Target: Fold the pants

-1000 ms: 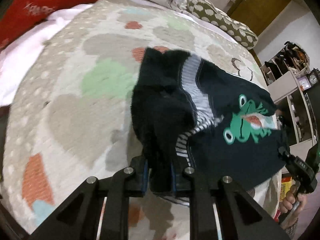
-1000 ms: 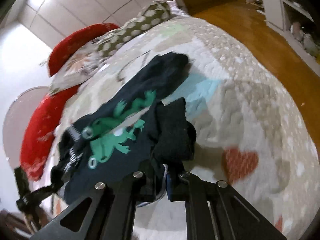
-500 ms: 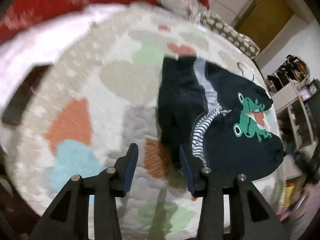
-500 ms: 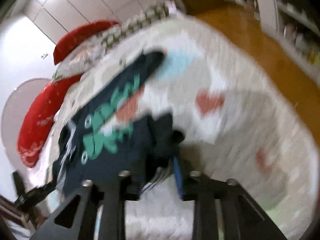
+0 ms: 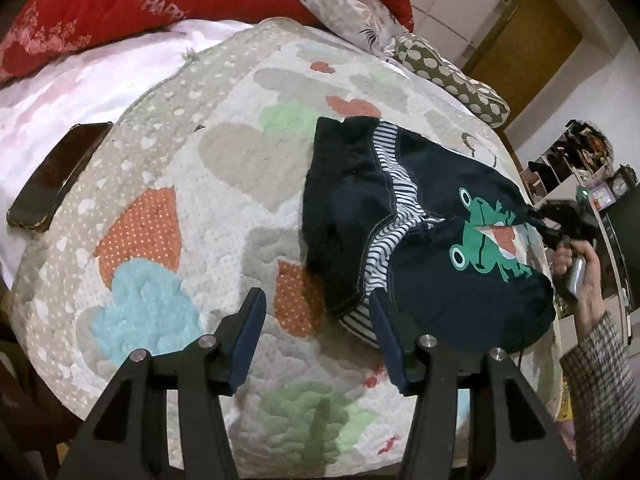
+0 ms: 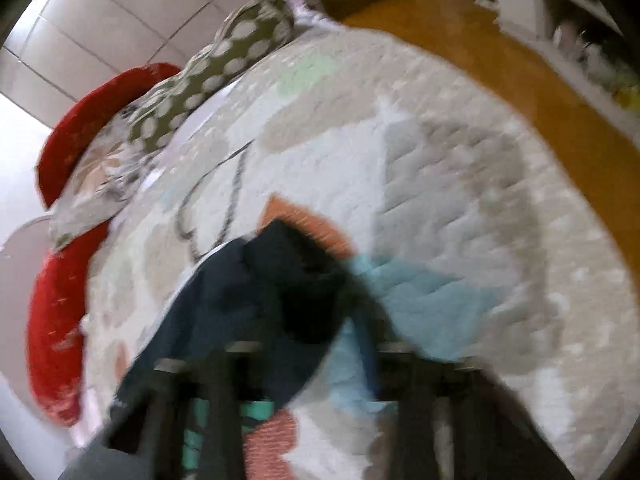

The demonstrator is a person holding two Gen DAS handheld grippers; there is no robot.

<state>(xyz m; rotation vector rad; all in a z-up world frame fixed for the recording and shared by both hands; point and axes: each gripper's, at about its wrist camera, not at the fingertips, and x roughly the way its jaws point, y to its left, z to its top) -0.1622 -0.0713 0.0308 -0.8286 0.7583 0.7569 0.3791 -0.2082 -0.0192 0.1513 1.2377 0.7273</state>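
1. Quilted bedspread with pastel hearts and clouds — covers the whole bed and serves as the folding surface. Broad, soft, flat enough to lay a garment out on.

2. Red plush cushions, a floral pillow and an olive spotted pillow — lined up along the far edge of the bed, well apart from the work.

3. Small dark navy pants with striped inner waistband and green frog print — lying on the right half of the bedspread. One side is turned over itself so the striped lining shows; the frog panel faces up. Judged: a fold partly made, not yet squared.

4. Left gripper — black frame, blue pads, jaws spread wide with nothing between them. It sits low at the near edge; its right pad is just beside the striped hem. Likely placed to take a fresh hold there.

5. Right gripper — seen from the left wrist view at the pants' far right corner, where the cloth draws to a point at its tip. Looks pinched there, probably to keep that corner taut. Its own view is heavily blurred, dark cloth over the fingers; cannot tell from it how the jaws stand.

6. Dark phone in a case — at the bedspread's left edge, well apart, out of the way.
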